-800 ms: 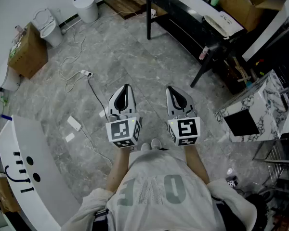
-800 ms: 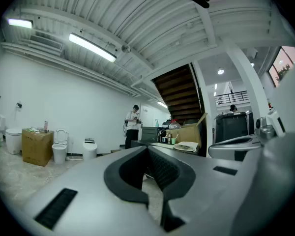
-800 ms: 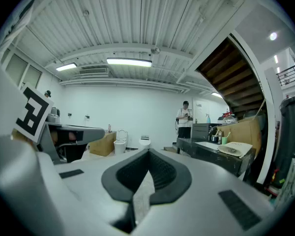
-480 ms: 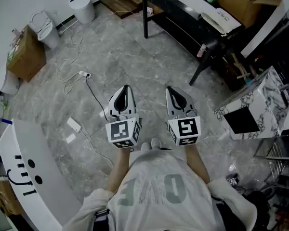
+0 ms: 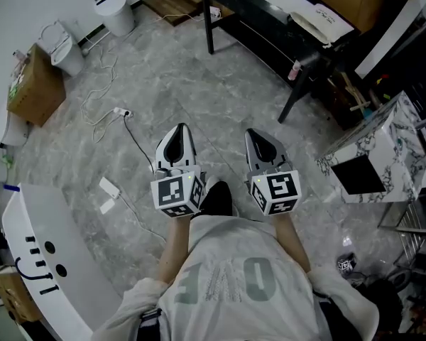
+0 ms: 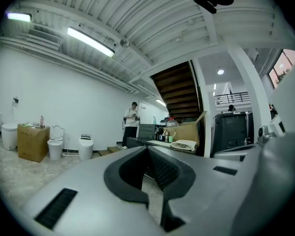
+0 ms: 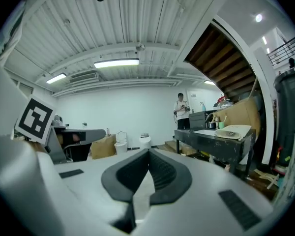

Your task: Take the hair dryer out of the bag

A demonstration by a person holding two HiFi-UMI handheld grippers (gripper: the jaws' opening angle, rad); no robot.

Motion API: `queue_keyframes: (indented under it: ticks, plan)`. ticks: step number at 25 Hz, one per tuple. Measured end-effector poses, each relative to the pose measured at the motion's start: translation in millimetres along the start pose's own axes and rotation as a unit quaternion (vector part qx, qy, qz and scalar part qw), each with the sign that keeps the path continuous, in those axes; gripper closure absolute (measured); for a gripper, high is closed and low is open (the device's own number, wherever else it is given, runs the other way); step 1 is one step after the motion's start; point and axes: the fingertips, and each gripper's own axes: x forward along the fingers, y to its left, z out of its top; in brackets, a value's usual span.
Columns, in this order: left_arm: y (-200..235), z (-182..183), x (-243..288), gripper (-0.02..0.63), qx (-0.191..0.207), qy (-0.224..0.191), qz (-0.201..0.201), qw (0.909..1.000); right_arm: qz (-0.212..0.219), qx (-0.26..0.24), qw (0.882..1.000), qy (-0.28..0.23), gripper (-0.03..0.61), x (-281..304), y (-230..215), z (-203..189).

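Observation:
No hair dryer shows in any view. A flat white thing (image 5: 321, 23) lies on the black table (image 5: 250, 7); whether it is the bag I cannot tell. It also shows far off in the left gripper view (image 6: 183, 144) and the right gripper view (image 7: 234, 131). My left gripper (image 5: 179, 128) and right gripper (image 5: 255, 135) hang side by side over the marble floor, well short of the table. Both point roughly level toward it. The left gripper (image 6: 148, 149) is shut with nothing in it, and so is the right gripper (image 7: 148, 152).
A cardboard box (image 5: 34, 84), two toilets (image 5: 61, 38) (image 5: 113, 8) and loose cables (image 5: 125, 116) lie at the left. A marble-patterned cabinet (image 5: 380, 148) stands right, a curved white board (image 5: 50, 261) lower left. A person (image 6: 131, 123) stands at the far wall.
The floor and table have slid slightly left and up in the head view. A dark leg has come forward between the two grippers. Both grippers stay shut and side by side.

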Motion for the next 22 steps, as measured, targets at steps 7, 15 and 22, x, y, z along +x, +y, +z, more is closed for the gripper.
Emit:
queue_keyframes:
  ticks: [7,15,22]
  plan:
    - [18.0,-1.9,51.1,0.586,0.007,-0.016,0.0,0.9998,0.02,0.016,1.0,-0.012,0.548,39.3,-18.5,2.2]
    - [42.5,-5.6,146.6,0.586,0.0,-0.015,-0.001,0.9999,0.017,-0.016,1.0,0.008,0.548,120.2,-52.9,7.4]
    - [70.2,-1.9,232.5,0.586,0.004,0.004,-0.006,1.0,0.015,-0.001,0.999,0.032,0.548,218.8,-86.0,21.2]
